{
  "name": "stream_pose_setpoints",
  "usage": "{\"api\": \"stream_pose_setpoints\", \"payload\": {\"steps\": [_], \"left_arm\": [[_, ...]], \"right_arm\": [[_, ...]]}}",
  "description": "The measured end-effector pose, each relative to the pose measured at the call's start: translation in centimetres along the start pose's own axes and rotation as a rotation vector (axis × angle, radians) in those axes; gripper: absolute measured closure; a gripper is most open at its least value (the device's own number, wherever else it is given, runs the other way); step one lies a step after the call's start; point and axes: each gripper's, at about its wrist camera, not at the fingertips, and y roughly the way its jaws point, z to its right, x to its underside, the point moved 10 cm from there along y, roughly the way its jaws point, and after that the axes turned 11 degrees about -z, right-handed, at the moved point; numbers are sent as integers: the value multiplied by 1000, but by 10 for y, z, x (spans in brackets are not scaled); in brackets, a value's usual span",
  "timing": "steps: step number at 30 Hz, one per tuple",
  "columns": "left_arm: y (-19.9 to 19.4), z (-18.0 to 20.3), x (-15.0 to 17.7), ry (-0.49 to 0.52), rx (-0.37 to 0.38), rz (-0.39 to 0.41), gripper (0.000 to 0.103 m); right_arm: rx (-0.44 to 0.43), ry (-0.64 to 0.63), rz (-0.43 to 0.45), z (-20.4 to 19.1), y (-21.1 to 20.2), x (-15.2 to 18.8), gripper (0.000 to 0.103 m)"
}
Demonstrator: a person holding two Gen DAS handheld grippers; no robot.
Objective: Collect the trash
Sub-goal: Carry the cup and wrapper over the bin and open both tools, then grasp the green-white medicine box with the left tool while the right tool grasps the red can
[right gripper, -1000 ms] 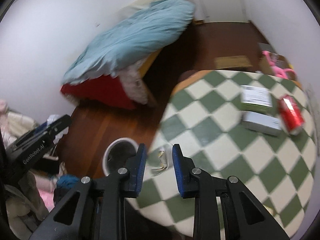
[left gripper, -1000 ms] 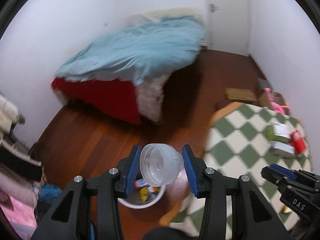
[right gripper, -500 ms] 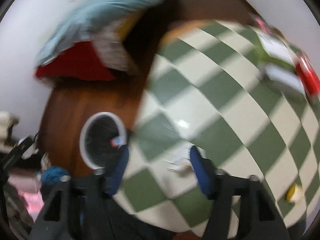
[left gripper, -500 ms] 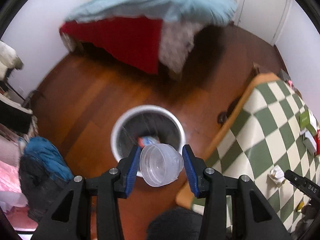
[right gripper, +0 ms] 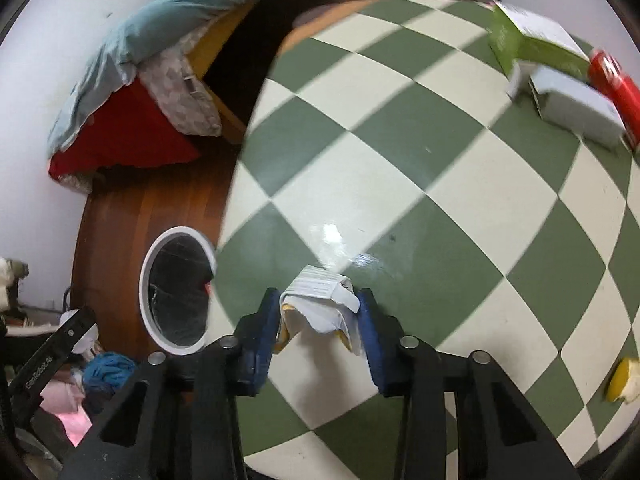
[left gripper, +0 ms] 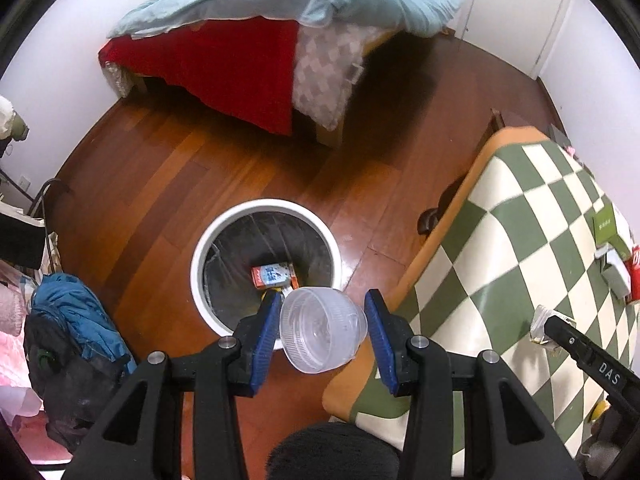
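My left gripper (left gripper: 322, 334) is shut on a clear plastic cup (left gripper: 322, 328), held tilted above the near rim of a white trash bin (left gripper: 272, 203) with a black liner. A red and blue carton (left gripper: 274, 274) lies inside the bin. On the checked table, my right gripper (right gripper: 320, 320) has its jaws closing on a crumpled white and yellow paper wrapper (right gripper: 320, 300). Both blue pads touch the wrapper's sides. In the right wrist view the bin (right gripper: 176, 232) stands on the floor left of the table.
The table (right gripper: 400, 140) has a green and cream checked cloth carrying a green box (right gripper: 528, 44), a grey box (right gripper: 572, 108), a red can (right gripper: 616, 84) and a yellow scrap (right gripper: 622, 376). A bed (left gripper: 280, 4) stands beyond the bin. Clothes (left gripper: 68, 320) are piled at the left.
Both grippers came down. The left one now hangs over the bin, still holding the cup. The right one opened wide, then closed around the crumpled wrapper on the table.
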Motion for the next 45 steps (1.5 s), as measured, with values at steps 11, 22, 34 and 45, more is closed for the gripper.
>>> {"api": "stream_pose_setpoints", "payload": {"steps": [11, 22, 34, 45], "left_arm": [[26, -83, -42, -102, 7, -46, 63], [72, -135, -35, -219, 10, -150, 7], [72, -162, -11, -216, -155, -135, 6], [33, -167, -6, -230, -160, -75, 6]], "right_arm": [[-166, -180, -29, -121, -4, -7, 65], [-138, -343, -208, -215, 103, -11, 54], [22, -408, -286, -215, 146, 1, 0], [110, -457, -241, -218, 120, 5, 0]]}}
